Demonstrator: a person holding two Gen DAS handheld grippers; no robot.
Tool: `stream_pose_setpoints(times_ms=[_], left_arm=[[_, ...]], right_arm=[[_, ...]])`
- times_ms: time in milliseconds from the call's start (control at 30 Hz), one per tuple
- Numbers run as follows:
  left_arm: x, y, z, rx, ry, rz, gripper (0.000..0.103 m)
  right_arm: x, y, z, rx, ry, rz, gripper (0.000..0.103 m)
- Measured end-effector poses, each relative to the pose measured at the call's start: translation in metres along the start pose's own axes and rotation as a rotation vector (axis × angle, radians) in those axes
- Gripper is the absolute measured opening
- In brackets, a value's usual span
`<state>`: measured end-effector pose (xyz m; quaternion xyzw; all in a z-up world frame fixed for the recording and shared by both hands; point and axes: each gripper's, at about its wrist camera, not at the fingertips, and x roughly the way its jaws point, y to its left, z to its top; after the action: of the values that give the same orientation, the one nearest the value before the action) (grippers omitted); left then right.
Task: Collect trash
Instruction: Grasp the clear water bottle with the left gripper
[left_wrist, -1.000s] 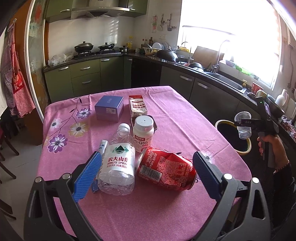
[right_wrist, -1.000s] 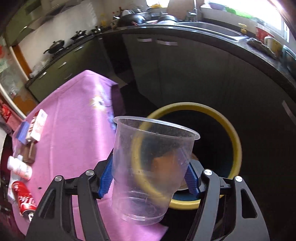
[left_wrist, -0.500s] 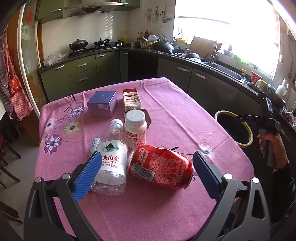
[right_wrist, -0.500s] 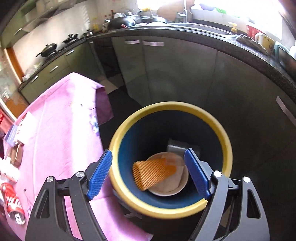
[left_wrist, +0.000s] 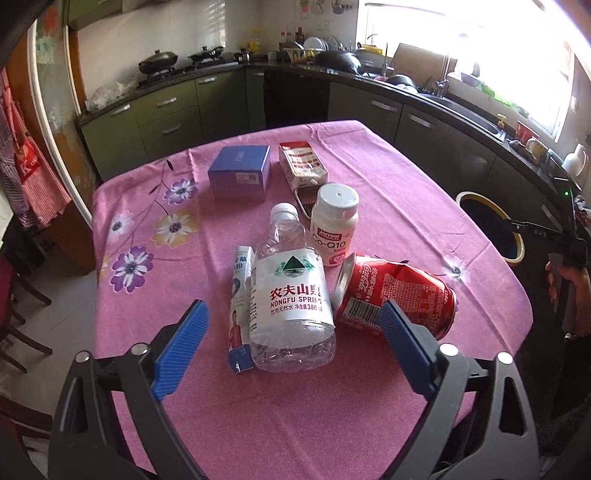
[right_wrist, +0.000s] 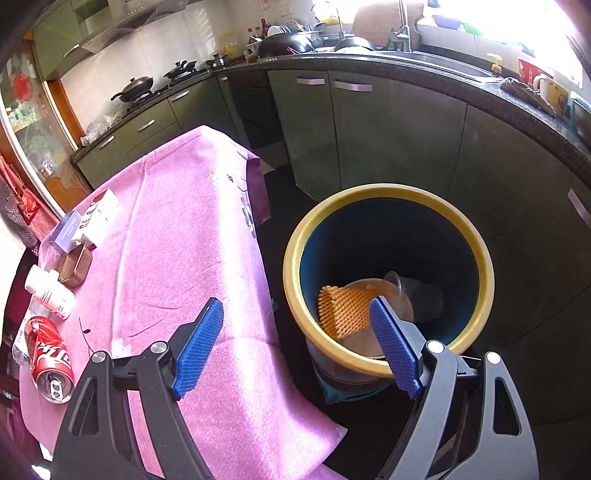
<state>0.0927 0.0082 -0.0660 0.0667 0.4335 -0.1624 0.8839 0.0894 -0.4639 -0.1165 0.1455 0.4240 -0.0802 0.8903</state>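
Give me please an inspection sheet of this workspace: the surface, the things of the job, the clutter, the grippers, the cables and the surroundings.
Surface: table with pink floral cloth, flat.
Job's things: water bottle lying down; dented red can on its side, touching it; small tube beside the bottle. Yellow-rimmed bin on the floor beside the table holds a clear cup, orange foam netting and a pale dish under them.
Clutter: white pill jar upright; blue box; red-and-white carton; small brown tin.
Grippers: left gripper closing, pads not touching the bottle; right gripper open, empty.
Cables: nothing seen.
Surroundings: green kitchen cabinets, stove with pans, sink, bright window.
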Motion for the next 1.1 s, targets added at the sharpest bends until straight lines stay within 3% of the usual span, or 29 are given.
stream_pose_setpoints(times_ms=[133,533,767,1100], left_arm=[[0.025,0.006,0.015,0.004,0.115,-0.054,0.058],[0.071,0.013,0.042,0.016,0.308,-0.082,0.056],[0.086,0.006,0.051,0.074,0.363,-0.042,0.053],[0.106,0.005,0.051,0.083,0.436,-0.016,0.053]], right_arm=[[0.005,0.002,-0.001,0.005,0.015,0.005,0.080],[0.019,-0.001,-0.002,0.003,0.056,0.024,0.080],[0.022,-0.003,-0.004,0.011,0.072,0.027,0.080],[0.027,-0.004,-0.008,0.015,0.087,0.039,0.080]])
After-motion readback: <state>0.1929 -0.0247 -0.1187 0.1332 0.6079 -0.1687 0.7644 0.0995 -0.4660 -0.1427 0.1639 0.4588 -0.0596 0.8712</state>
